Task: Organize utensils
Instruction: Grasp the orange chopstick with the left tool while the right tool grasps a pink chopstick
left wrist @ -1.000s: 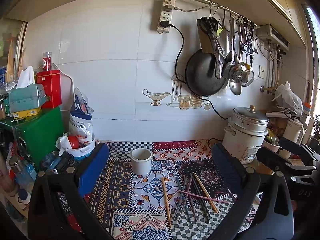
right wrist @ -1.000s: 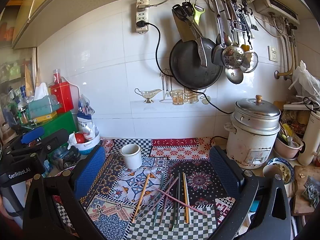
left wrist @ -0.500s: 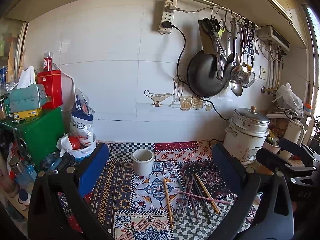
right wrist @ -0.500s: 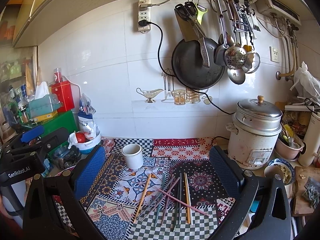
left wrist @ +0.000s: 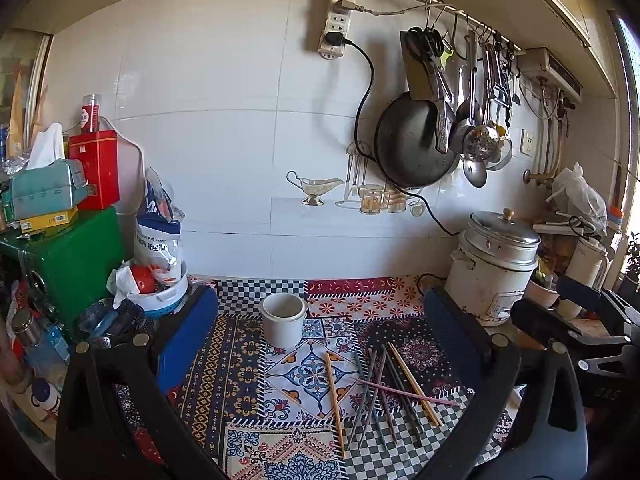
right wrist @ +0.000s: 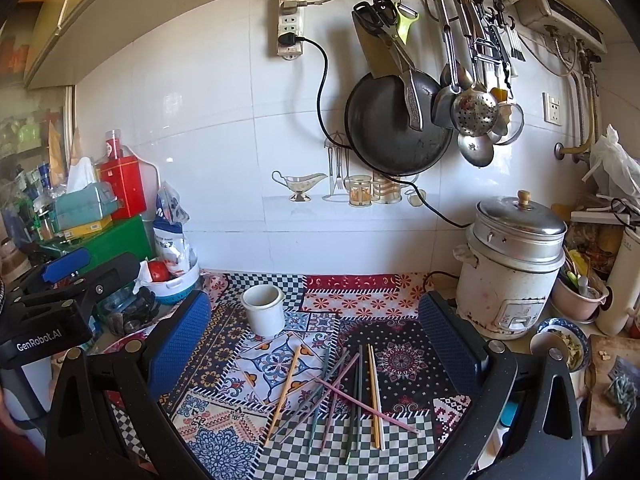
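Both my grippers, left (left wrist: 320,320) and right (right wrist: 316,320), gape empty above loose coloured chopsticks (right wrist: 344,384); white ceramic cup (right wrist: 263,308) sits just beyond.

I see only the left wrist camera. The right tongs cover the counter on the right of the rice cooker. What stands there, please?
Observer: A blue-rimmed bowl with food in it stands just right of the rice cooker.
Operator: Is there anything further right?
Observer: Yes, a wooden board with a heap of dark green bits on it, at the edge of the picture.
Operator: Do the right tongs hold something?
Observer: No. The right tongs are open with nothing between them. The chopsticks lie loose on the cloth below.
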